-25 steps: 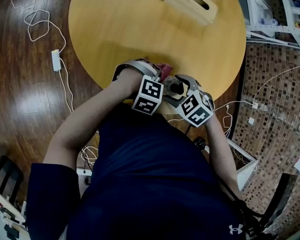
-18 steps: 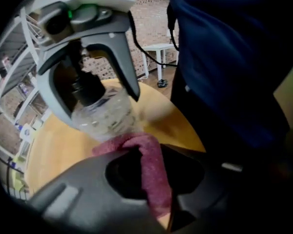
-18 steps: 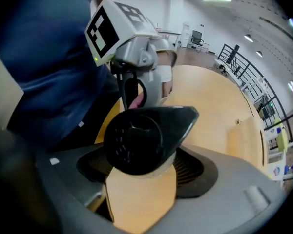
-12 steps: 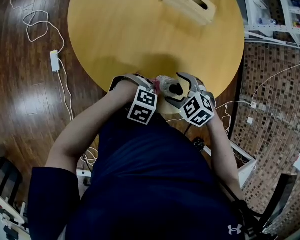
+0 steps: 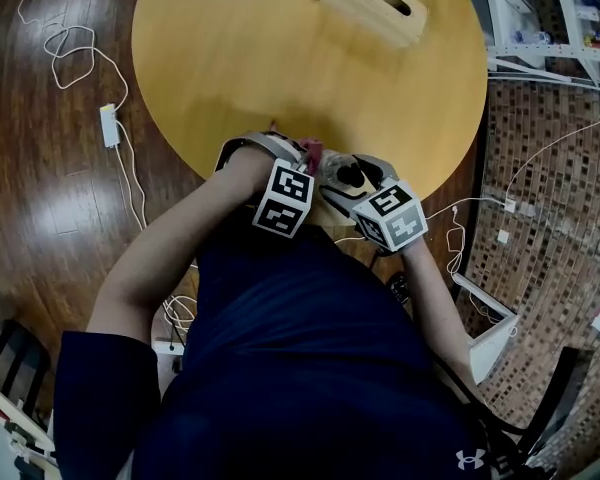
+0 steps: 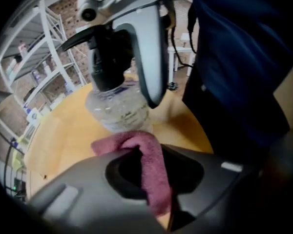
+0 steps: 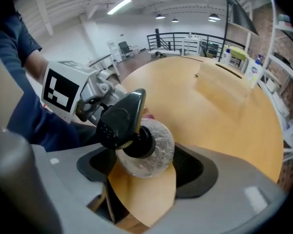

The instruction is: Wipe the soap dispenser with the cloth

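Wooden table [image 5: 280, 58], soap dispenser [image 7: 151, 152] at near edge | we pinch cloth [image 6: 149, 155] in left gripper [image 6: 154, 177], against dispenser's base | right gripper [image 7: 141, 179] closing round dispenser | wiping under way, we judge; upper dispenser left.

My head view looks steeply down on table [image 5: 280, 58]; both gripper views sit close, from opposite sides, sharing soap dispenser [image 6: 118, 106].

clear soap dispenser [image 6: 118, 106] with black pump stands upright near the table [image 6: 63, 130] edge, pink cloth [image 6: 149, 165] touching its base.
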{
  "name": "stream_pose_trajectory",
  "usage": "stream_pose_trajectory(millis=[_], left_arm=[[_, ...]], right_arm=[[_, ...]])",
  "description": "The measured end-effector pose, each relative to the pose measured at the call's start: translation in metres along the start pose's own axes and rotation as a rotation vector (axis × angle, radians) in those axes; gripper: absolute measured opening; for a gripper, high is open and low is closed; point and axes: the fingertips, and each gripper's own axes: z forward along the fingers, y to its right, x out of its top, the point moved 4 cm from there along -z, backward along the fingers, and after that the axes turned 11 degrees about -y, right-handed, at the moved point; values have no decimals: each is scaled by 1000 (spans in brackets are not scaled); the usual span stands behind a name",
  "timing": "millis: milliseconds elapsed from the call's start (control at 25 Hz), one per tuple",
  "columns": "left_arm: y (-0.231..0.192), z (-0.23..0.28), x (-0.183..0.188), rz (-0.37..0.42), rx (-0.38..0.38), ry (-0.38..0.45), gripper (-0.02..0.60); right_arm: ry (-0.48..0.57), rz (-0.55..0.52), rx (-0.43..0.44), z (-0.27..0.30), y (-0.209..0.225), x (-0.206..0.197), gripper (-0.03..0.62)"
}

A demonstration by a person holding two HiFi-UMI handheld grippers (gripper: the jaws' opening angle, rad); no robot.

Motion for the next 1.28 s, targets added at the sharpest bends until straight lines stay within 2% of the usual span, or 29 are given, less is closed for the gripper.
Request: stream_pose_trajectory(millis=[160, 240, 280, 320, 440, 520, 640, 720, 800, 920, 960, 1040, 1120, 1200, 1280], left_arm=[[32, -2, 10, 102, -107, 44, 64], [33, -1, 10, 70, -100, 43, 64], [27, 0, 7, 16, -79, 42, 64], [17, -1, 2, -56, -48, 39, 64], [-20, -3, -15, -249, 67, 17, 64], [-31, 0, -20, -275, 81, 11, 64], [-23, 7, -16, -169, 42, -1, 67], [-11, 5, -16, -91, 2, -4, 66], [9, 0, -14, 3, -70, 2, 66], [38, -3, -11, 151, -146, -19, 66], [41, -4, -11, 166, -148, -24, 66], [34, -9, -12, 120, -117, -24, 66], [16, -17, -20, 23, -48, -28, 66], [-2, -23, -34, -41, 30, -38, 66], [-9, -24, -45, -39, 78, -59, 66]], right_arm=[[-12, -317, 8, -3, -5, 11, 362], [3, -454, -50, -6, -6, 16, 368], [21, -464, -83, -8, -7, 16, 395], [43, -422, -102, -10, -7, 14, 402], [117, -138, -91, -15, -8, 2, 402], [154, -10, -90, -17, -11, 2, 398], [144, -12, -125, -15, -13, 7, 330], [126, -69, -125, -14, -13, 9, 330], [121, -170, -103, -13, -12, 10, 330], [79, -408, -63, -12, -13, 18, 330], [55, -472, -54, -11, -13, 21, 330], [18, -520, -54, -10, -14, 24, 330], [30, -449, -85, -10, -15, 23, 345], [90, -260, -91, -7, -18, 22, 347], [139, -65, -51, 2, -22, 26, 347]])
